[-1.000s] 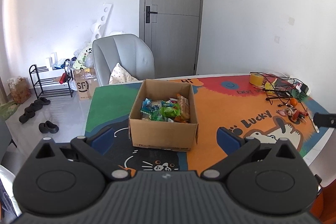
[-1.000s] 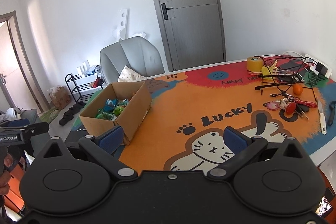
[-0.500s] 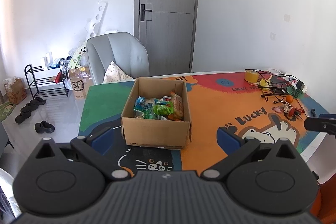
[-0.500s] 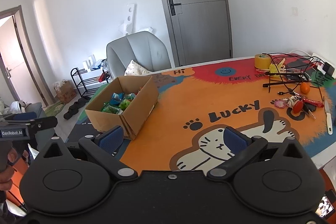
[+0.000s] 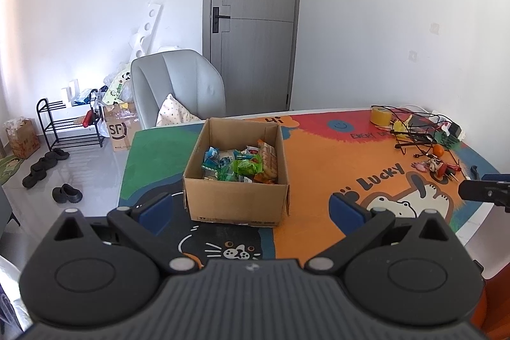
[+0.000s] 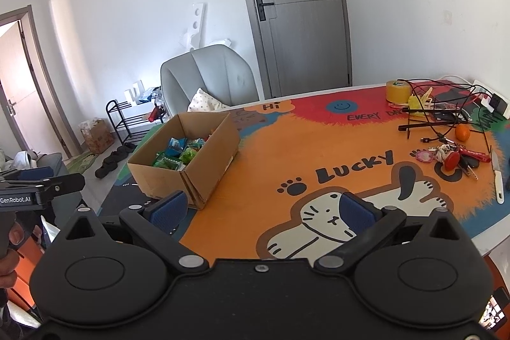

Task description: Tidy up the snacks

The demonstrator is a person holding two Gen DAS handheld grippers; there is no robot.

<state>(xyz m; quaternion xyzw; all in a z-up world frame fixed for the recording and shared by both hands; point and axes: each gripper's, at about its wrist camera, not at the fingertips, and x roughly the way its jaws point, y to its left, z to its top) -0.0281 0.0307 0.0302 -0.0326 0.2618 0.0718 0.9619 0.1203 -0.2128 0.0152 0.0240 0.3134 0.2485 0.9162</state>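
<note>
While both grippers—left gripper (image 5: 251, 207), right gripper (image 6: 261, 209)—gape empty, the snack box (image 5: 236, 199) sits ahead.

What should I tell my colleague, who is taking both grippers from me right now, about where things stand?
Left gripper: jaws open, empty, aimed at the cardboard box.
Right gripper: jaws open, empty, above the mat's cat drawing, box to its left.
Snacks: all lie loose in the box on the table mat.
Done: nothing visibly sorted.
Left: take the snacks out and arrange them.
</note>
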